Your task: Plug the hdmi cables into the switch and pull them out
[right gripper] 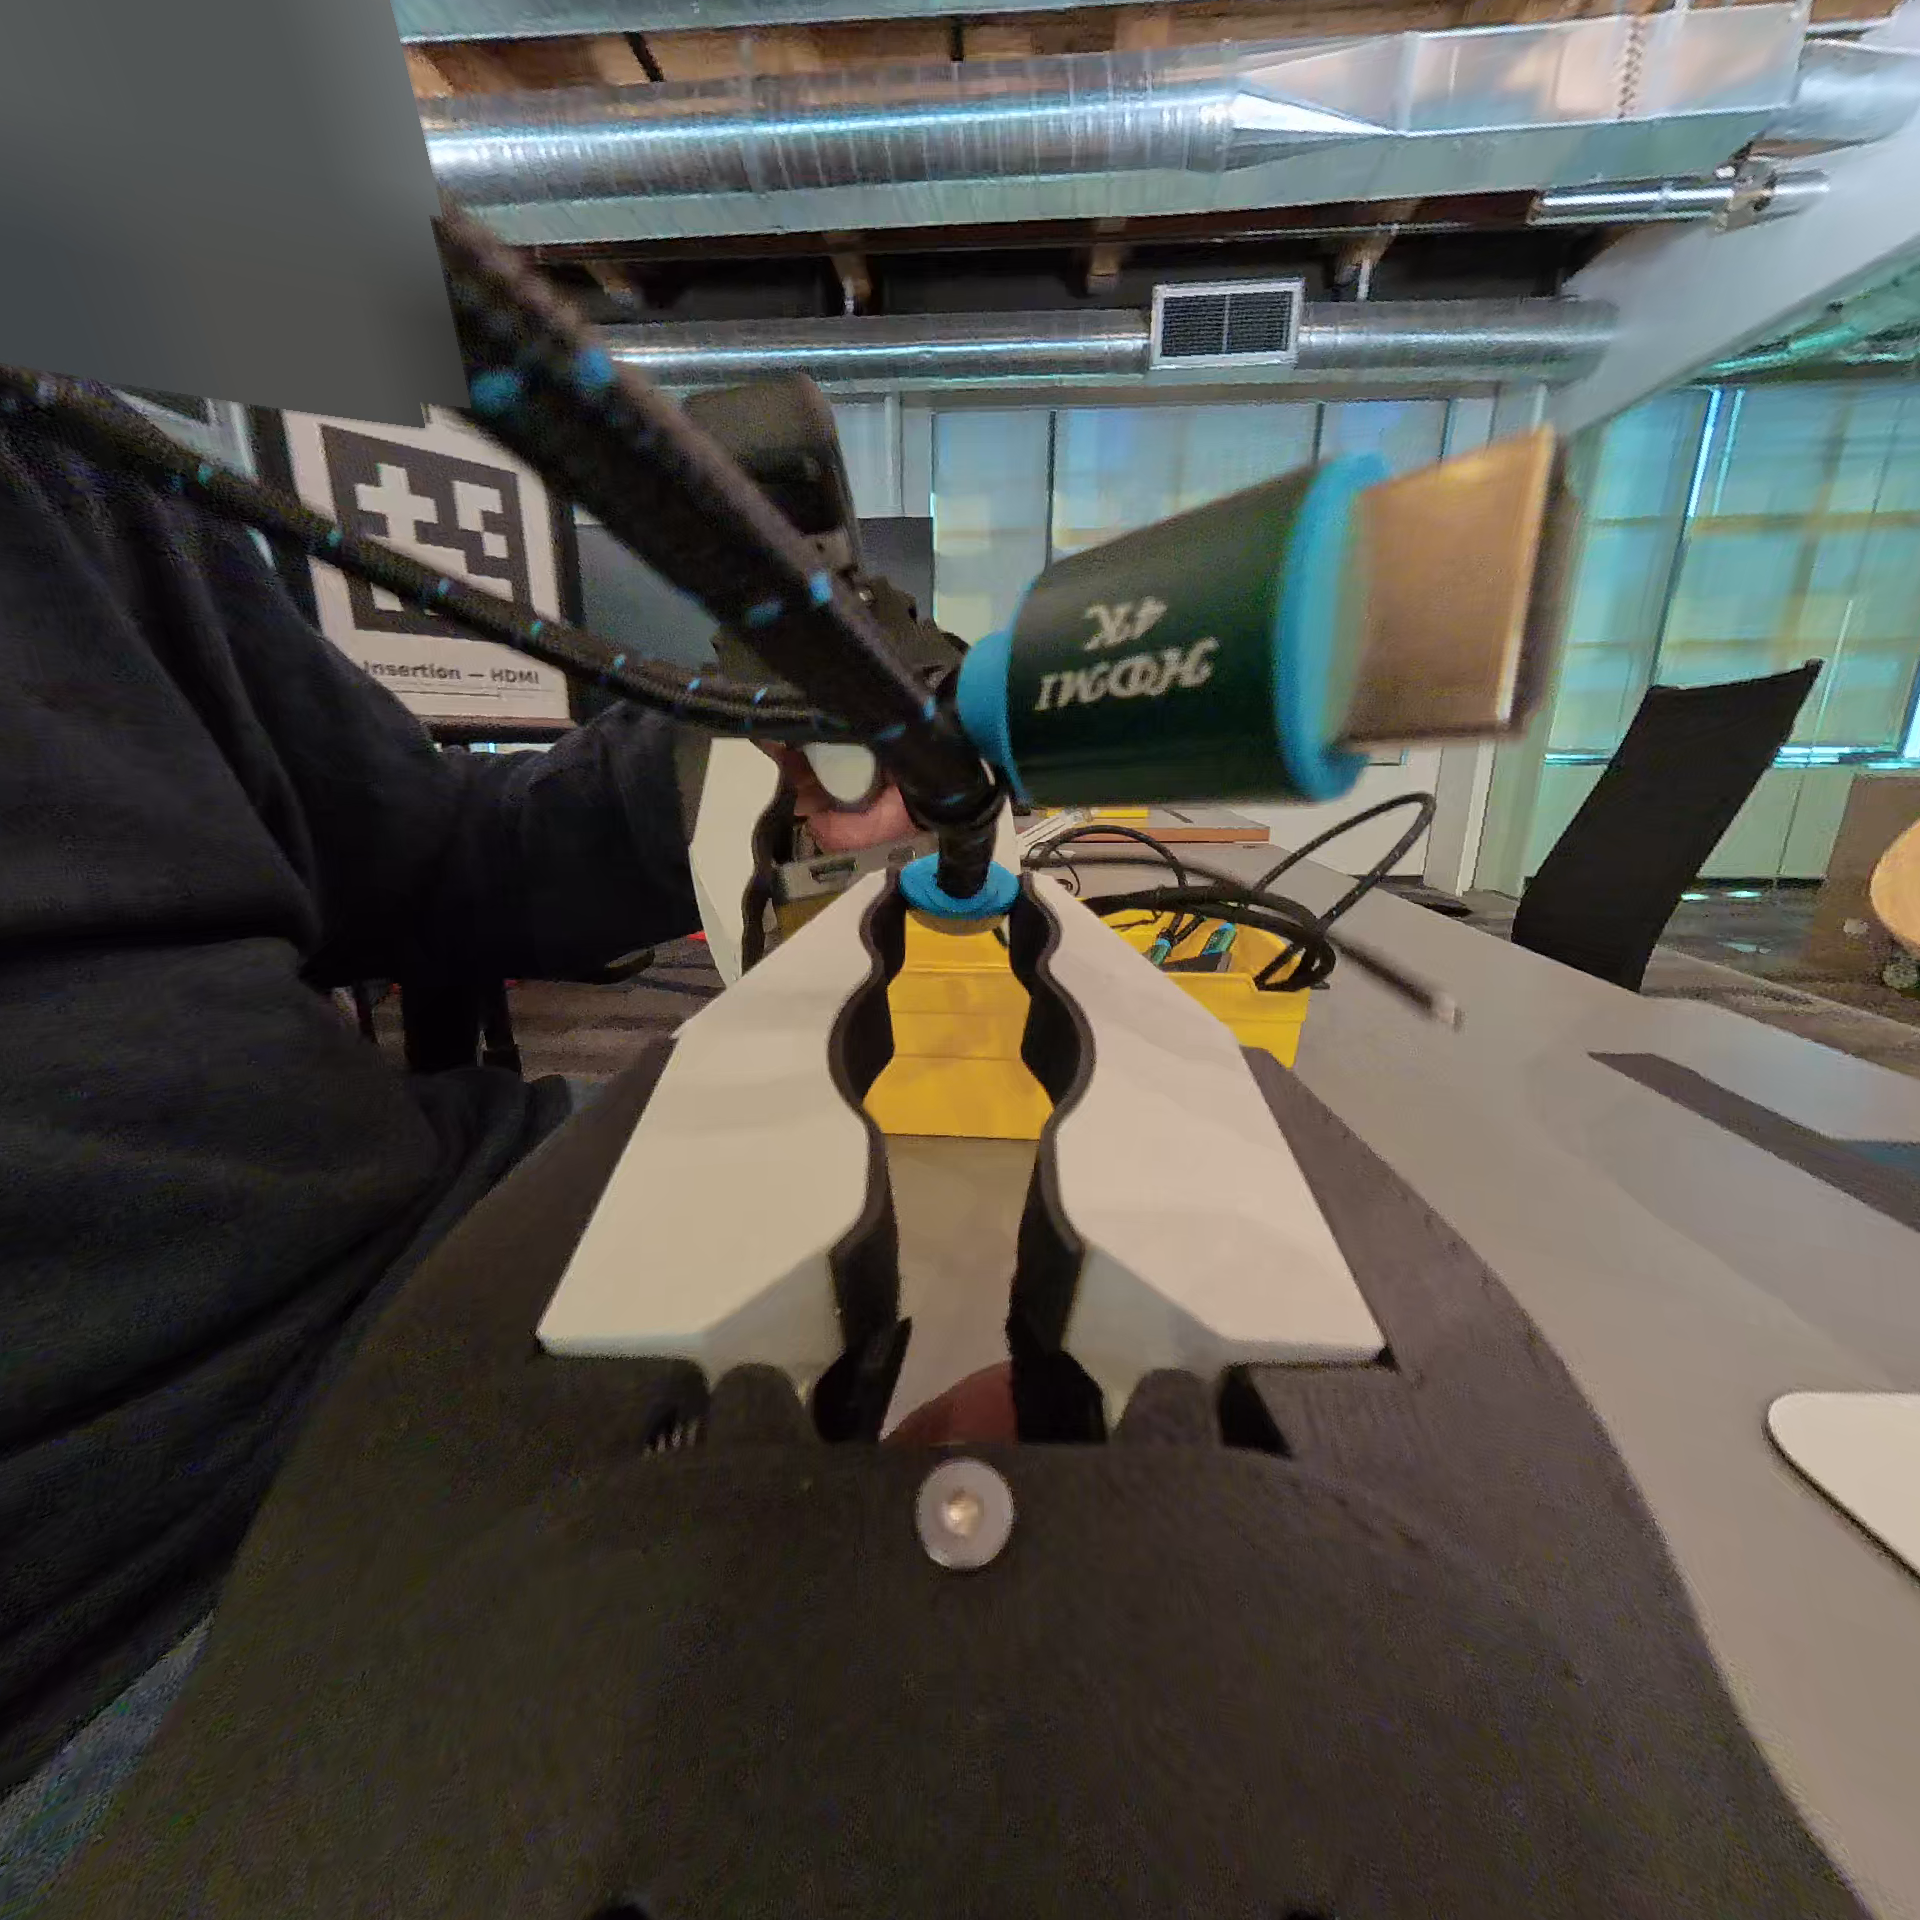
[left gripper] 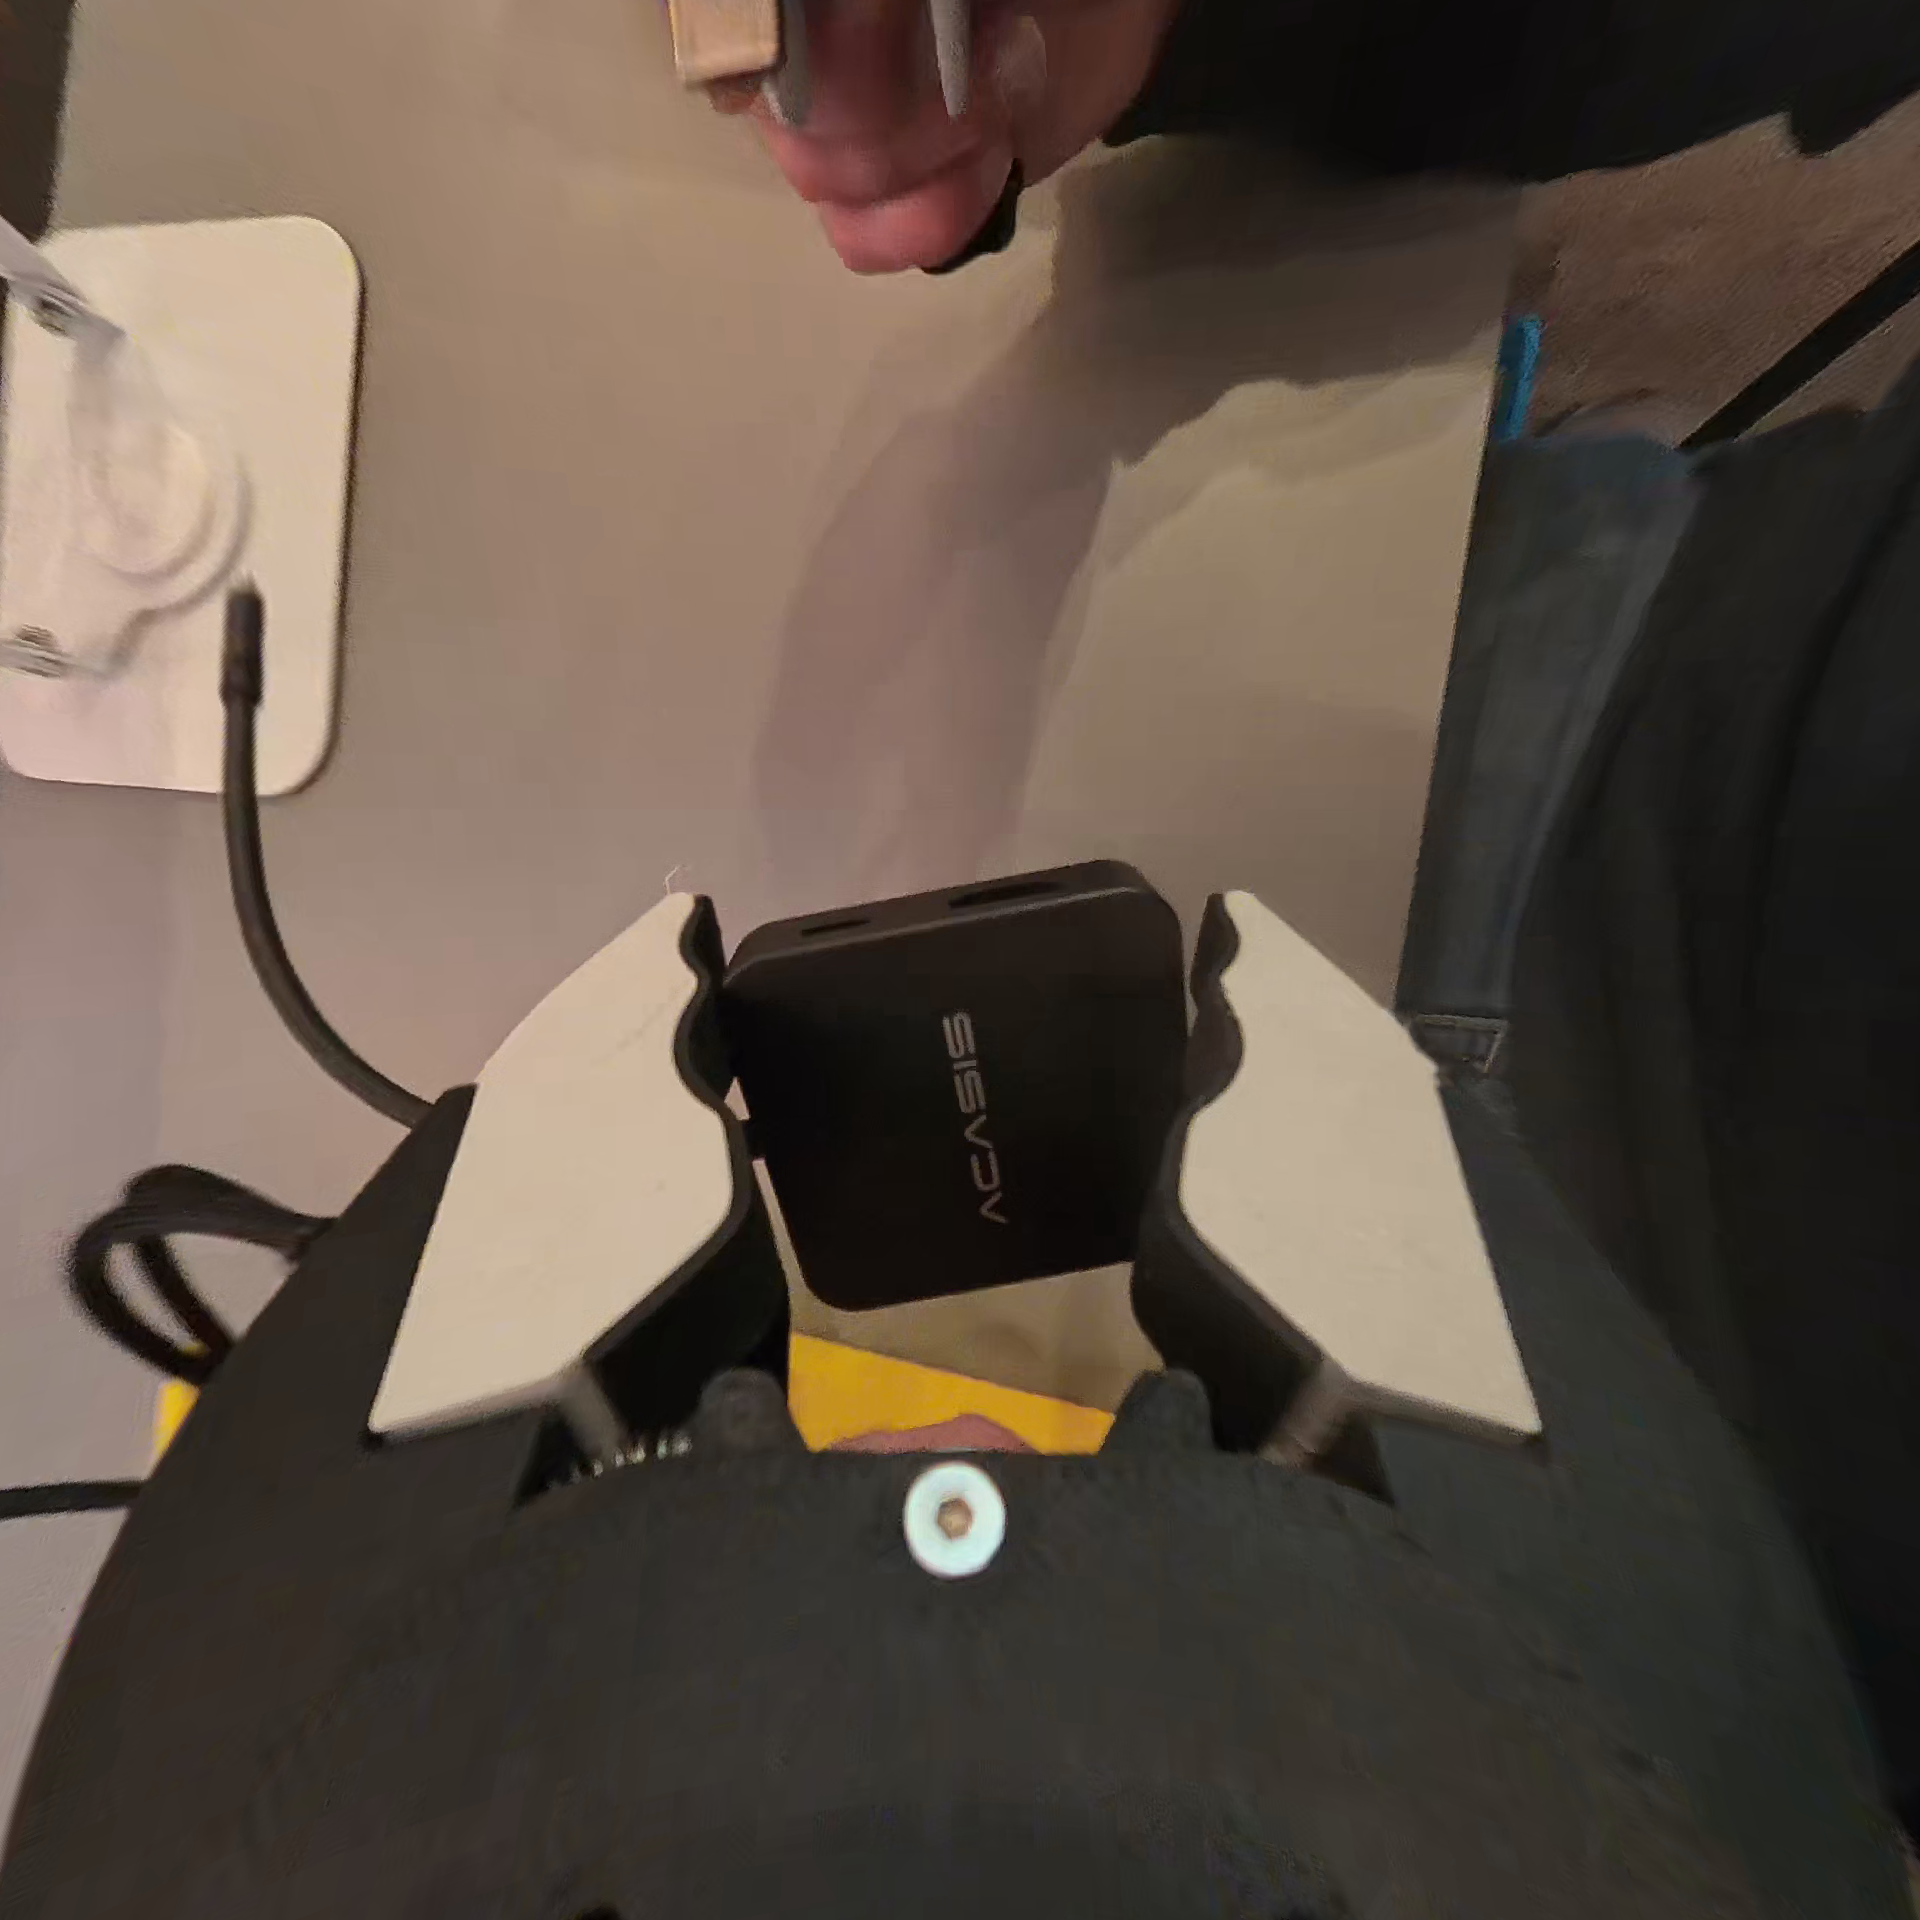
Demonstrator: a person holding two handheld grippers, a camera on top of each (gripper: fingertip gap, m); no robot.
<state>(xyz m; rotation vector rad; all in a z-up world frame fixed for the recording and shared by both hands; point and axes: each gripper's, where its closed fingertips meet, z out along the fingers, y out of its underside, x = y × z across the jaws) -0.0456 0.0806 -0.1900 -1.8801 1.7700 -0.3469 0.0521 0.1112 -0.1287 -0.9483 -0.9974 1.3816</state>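
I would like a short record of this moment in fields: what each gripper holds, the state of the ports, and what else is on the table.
left gripper: closed on the flat black square switch box, lifted above the grey table
switch ports: the two visible slots are empty
right gripper: shut on a black braided HDMI cable with blue flecks, just behind its plug
gold-tipped dark plug with blue rings: free in the air, not inserted
yellow bin: on the table, holds more cables

Plug (right gripper: 1455, 592) motion-blurred; switch (left gripper: 956, 1091) ports too dark to resolve; stand plate (left gripper: 177, 499) cut by left edge.
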